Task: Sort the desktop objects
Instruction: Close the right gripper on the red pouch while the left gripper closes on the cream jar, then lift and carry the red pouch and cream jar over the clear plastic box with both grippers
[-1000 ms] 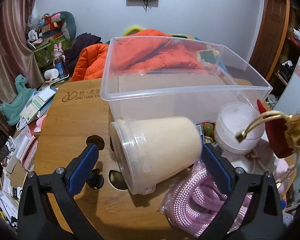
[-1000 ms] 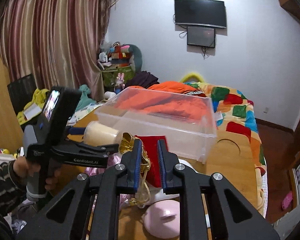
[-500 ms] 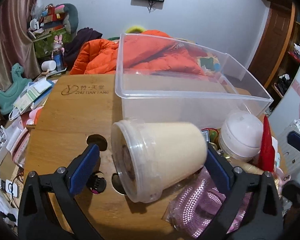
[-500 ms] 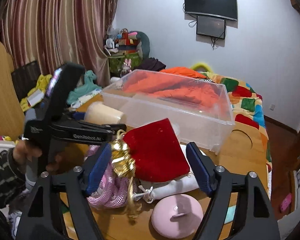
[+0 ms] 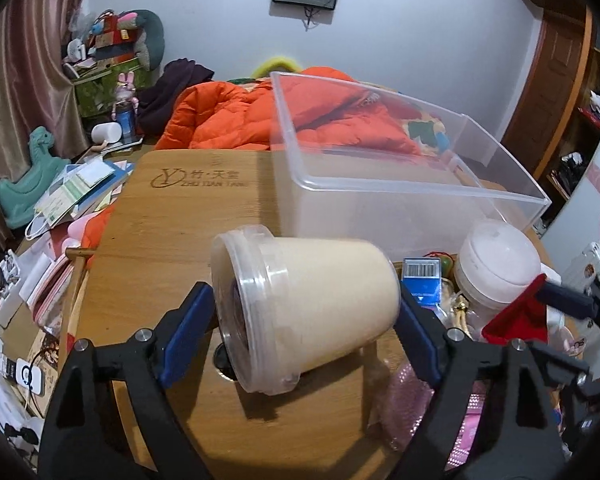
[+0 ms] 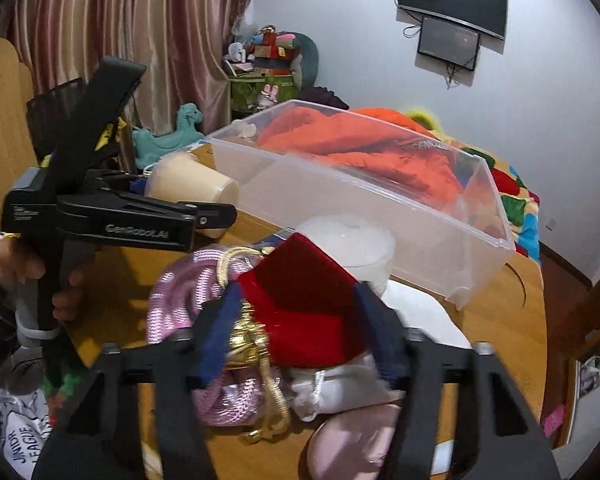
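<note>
Cream cup [image 5: 312,304] lies sideways, clamped between my left gripper [image 5: 300,320] fingers above the wooden table [image 5: 172,248]; my right gripper [image 6: 296,320] pinches the red pouch [image 6: 304,300] beside the clear bin [image 6: 380,208]

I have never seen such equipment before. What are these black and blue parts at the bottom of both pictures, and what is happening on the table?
A person holds one hand-held gripper in each hand; each carries a camera looking along its two fingers. In the left view, the left gripper closes around a cream lidded cup, lifted on its side. In the right view, the right gripper is around a red pouch with gold cord. On the wooden table stand a clear plastic bin, a white jar and pink rope.
</note>
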`<state>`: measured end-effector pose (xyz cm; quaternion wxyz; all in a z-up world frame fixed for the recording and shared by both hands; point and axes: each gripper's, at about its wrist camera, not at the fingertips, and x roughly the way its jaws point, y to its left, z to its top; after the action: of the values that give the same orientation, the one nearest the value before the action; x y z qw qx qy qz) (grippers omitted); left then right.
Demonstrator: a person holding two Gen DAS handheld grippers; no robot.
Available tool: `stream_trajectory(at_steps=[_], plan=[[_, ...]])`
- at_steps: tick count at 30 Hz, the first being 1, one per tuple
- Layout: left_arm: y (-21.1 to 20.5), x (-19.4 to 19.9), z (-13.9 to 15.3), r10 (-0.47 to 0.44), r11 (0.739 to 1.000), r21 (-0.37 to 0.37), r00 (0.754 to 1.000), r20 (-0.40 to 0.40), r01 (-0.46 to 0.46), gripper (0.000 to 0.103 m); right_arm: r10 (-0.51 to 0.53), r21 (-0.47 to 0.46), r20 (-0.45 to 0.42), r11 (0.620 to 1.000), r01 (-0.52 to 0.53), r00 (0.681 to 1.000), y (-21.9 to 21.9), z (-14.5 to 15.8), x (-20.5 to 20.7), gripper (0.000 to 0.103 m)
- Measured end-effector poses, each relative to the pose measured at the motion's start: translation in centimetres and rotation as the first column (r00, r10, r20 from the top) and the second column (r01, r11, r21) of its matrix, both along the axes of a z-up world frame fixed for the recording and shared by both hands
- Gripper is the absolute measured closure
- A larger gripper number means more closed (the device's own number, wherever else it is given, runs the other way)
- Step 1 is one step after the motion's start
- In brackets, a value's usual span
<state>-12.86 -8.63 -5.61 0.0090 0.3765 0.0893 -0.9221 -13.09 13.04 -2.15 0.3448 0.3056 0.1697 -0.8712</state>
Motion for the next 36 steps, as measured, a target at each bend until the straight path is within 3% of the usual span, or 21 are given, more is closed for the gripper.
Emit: stream_trajectory(at_steps=[2, 3, 6, 7, 10, 17, 19, 21, 22, 24, 28, 32, 36], plan=[[-0.2, 0.3, 0.0, 0.004, 1.000, 0.017, 1.000, -0.002, -0.004, 0.016, 0.025, -0.008, 0.025, 1.000, -0.025, 0.999, -0.2, 0.0, 0.1, 0.089], [-0.2, 0.5, 0.0, 0.009, 1.000, 0.022, 1.000, -0.004, -0.009, 0.016, 0.029, -0.007, 0.028, 1.000, -0.029, 0.999, -0.3, 0.1, 0.3, 0.091], [-0.2, 1.1, 0.0, 0.019, 1.000, 0.023, 1.000, -0.012, -0.019, 0.017, 0.029, -0.004, 0.009, 1.000, -0.029, 1.000, -0.5, 0.2, 0.7, 0.093], [-0.1, 1.5, 0.2, 0.018, 1.000, 0.019, 0.999, -0.028, -0.017, 0.028, 0.030, -0.012, 0.011, 0.999, -0.029, 1.000, -0.4, 0.3, 0.8, 0.093], [0.4, 2.4, 1.5, 0.018, 0.999, -0.049, 0.998, -0.065, -0.022, 0.036, 0.034, -0.044, 0.020, 0.998, -0.033, 0.999, 0.0, 0.8, 0.9, 0.094], [0.5, 3.2, 1.8, 0.006, 0.998, -0.058, 0.998, -0.065, -0.010, 0.036, 0.020, -0.099, 0.019, 0.995, -0.018, 1.000, 1.1, 2.4, 1.5, 0.093], [0.1, 3.5, 1.8, 0.010, 0.999, -0.039, 0.998, -0.065, -0.012, 0.036, 0.012, -0.109, 0.044, 0.994, -0.008, 0.999, 1.6, 2.5, 1.2, 0.079], [0.0, 3.9, 1.7, 0.011, 0.999, -0.031, 0.998, -0.065, -0.013, 0.037, -0.014, -0.107, 0.037, 0.994, 0.018, 0.999, 2.3, 2.7, 1.4, 0.039], [-0.1, 4.2, 1.6, 0.011, 0.999, -0.032, 0.998, -0.064, -0.014, 0.037, -0.032, -0.103, 0.021, 0.994, 0.034, 0.999, 2.8, 2.7, 1.5, 0.032], [-0.1, 4.7, 1.6, 0.012, 0.999, -0.036, 0.998, -0.065, -0.015, 0.037, -0.054, -0.103, -0.009, 0.993, 0.053, 0.998, 3.6, 2.8, 2.0, 0.029], [0.3, 5.8, 1.5, 0.016, 0.998, -0.057, 0.997, -0.074, -0.020, 0.037, -0.048, -0.079, 0.020, 0.996, 0.049, 0.999, 3.7, 2.4, 2.1, 0.027], [0.3, 6.8, 2.0, 0.008, 0.999, -0.051, 0.995, -0.101, -0.013, 0.037, -0.057, -0.011, 0.017, 0.998, 0.057, 0.998, 2.0, 1.3, 1.7, 0.015], [0.4, 7.2, 2.1, -0.006, 0.999, -0.048, 0.993, -0.114, 0.001, 0.037, -0.081, 0.034, 0.028, 0.996, 0.080, 0.996, 0.5, 0.2, 0.8, 0.015]])
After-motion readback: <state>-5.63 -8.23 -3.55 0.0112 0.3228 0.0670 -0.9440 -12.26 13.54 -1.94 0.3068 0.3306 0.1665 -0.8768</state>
